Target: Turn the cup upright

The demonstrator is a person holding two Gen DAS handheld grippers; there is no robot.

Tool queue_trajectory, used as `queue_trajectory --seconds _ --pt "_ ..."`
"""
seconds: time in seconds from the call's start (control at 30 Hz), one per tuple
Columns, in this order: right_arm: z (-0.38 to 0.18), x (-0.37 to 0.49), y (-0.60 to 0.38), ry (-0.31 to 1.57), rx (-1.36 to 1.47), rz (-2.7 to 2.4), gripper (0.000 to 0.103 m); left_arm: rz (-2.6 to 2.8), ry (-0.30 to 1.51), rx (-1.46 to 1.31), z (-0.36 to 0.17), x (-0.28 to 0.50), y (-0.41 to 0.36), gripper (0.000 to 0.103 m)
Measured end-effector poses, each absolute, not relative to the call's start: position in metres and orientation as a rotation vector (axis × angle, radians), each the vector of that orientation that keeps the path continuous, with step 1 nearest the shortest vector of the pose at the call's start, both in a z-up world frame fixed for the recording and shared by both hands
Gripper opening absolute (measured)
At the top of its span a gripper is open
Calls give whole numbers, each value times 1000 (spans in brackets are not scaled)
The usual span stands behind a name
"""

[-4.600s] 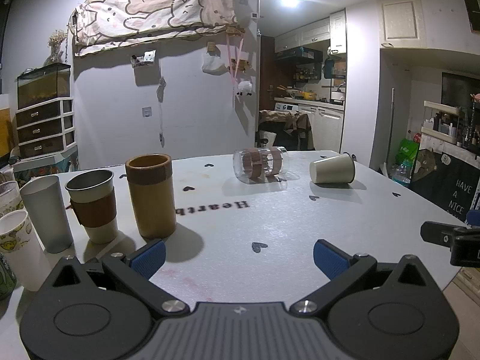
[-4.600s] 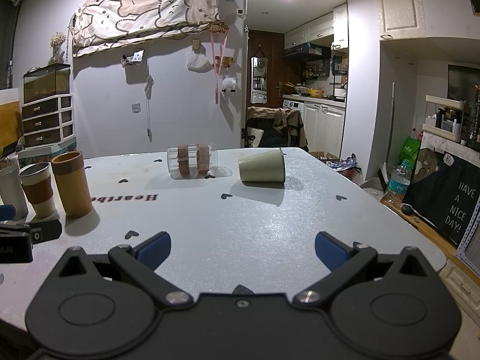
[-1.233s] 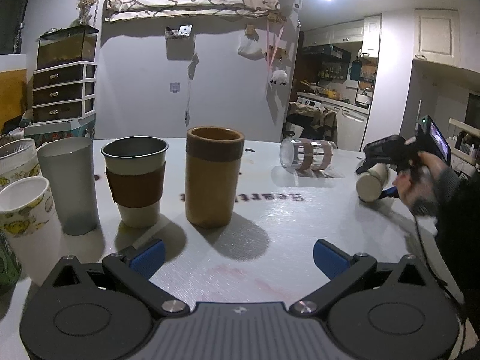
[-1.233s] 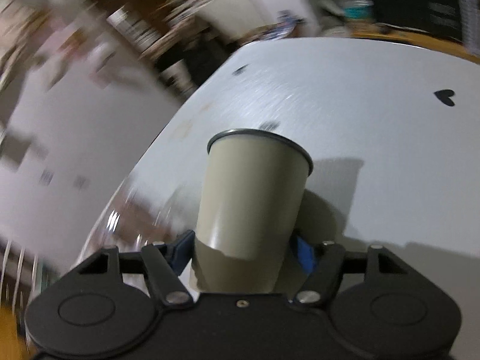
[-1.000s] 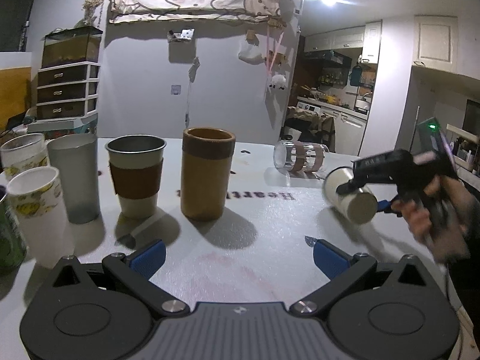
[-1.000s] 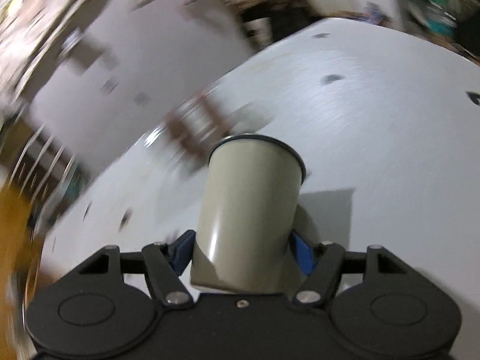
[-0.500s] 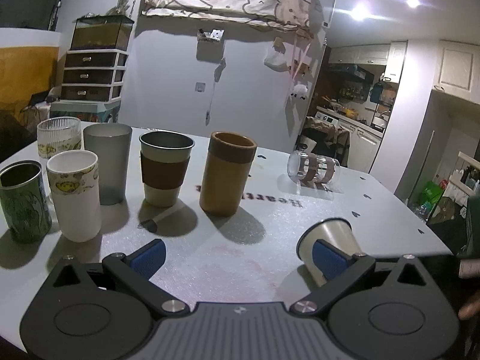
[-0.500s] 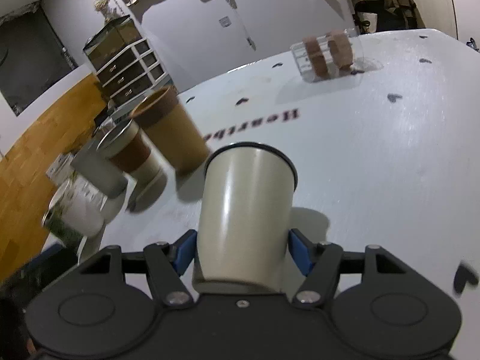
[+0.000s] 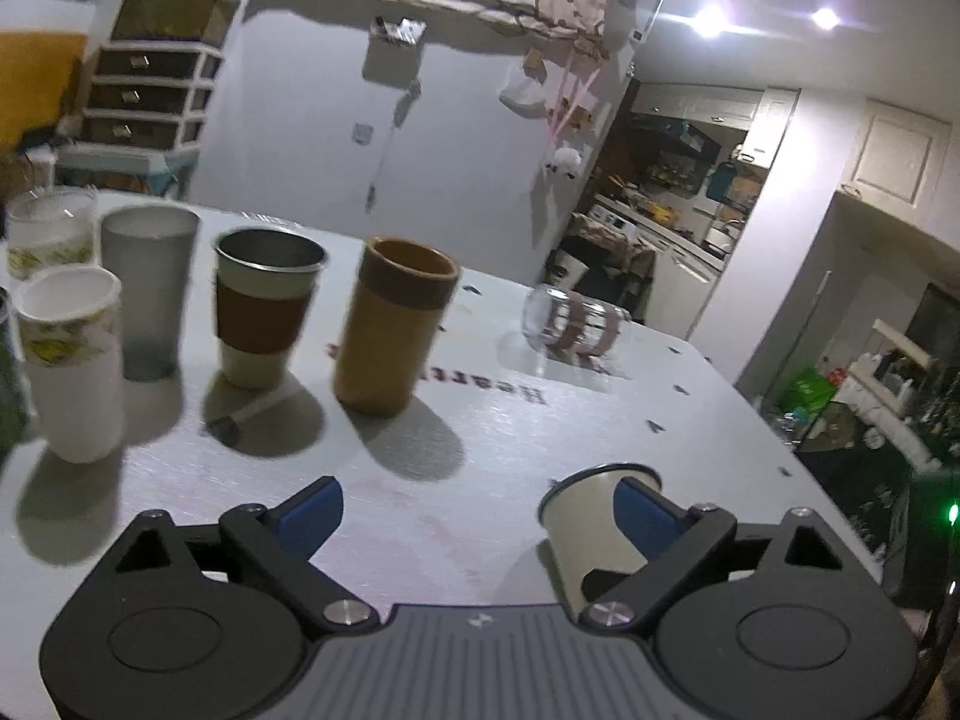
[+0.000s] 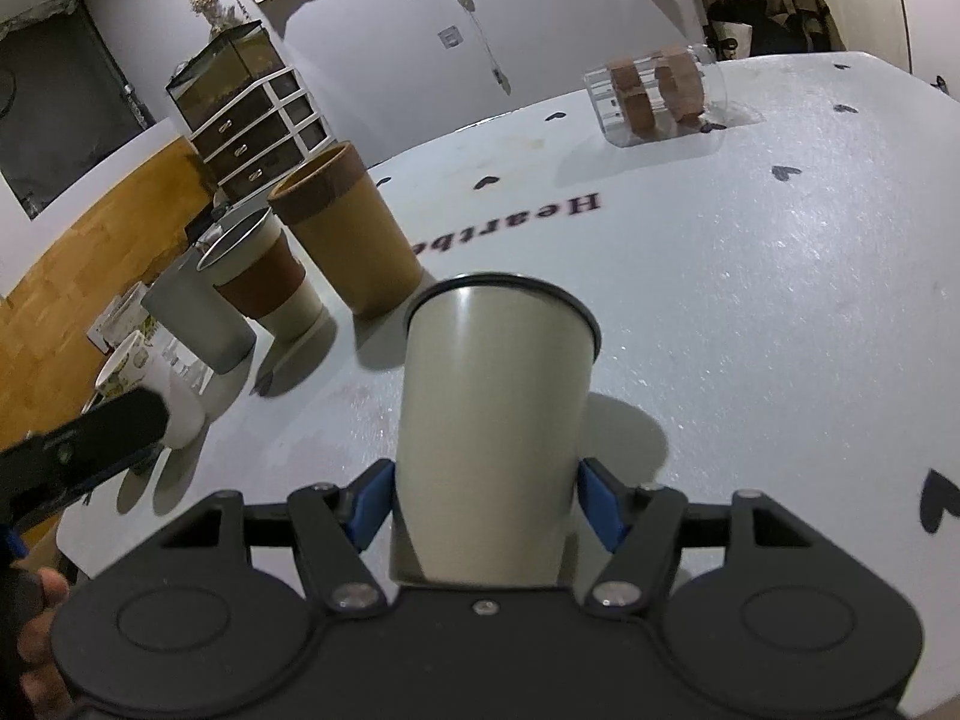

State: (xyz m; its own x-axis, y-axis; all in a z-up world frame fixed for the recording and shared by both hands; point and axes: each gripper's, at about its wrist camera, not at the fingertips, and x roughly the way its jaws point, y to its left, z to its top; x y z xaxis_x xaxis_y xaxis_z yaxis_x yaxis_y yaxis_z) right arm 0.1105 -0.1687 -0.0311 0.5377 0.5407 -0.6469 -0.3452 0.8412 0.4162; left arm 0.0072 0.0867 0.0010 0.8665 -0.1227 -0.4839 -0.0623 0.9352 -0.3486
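Right gripper [image 10: 485, 507] clamped on the lower body of the beige dark-rimmed metal cup [image 10: 492, 420], mouth up, near the white heart-print table [image 10: 780, 300]; left gripper [image 9: 474, 510] wide open, empty; risk: tilted release topples cup.

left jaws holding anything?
No: the left gripper is wide open on nothing, the beige metal-rimmed cup sitting behind its right finger.

beige cup [image 10: 492, 420] with a thin dark rim, sitting dead center in the right wrist view, mouth pointing up and away, lower body pinched between blue pads, lower right in the left view [image 9: 585, 525]
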Motion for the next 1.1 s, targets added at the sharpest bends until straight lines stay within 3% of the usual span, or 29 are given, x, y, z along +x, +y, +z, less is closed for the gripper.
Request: queue_trajectory --seconds 0.8,1.1 --pt "-37 80 -182 789 278 529 67 -268 874 -729 -69 113 53 91" --pt "-37 71 -183 727 247 578 67 -360 801 -669 -57 109 43 85"
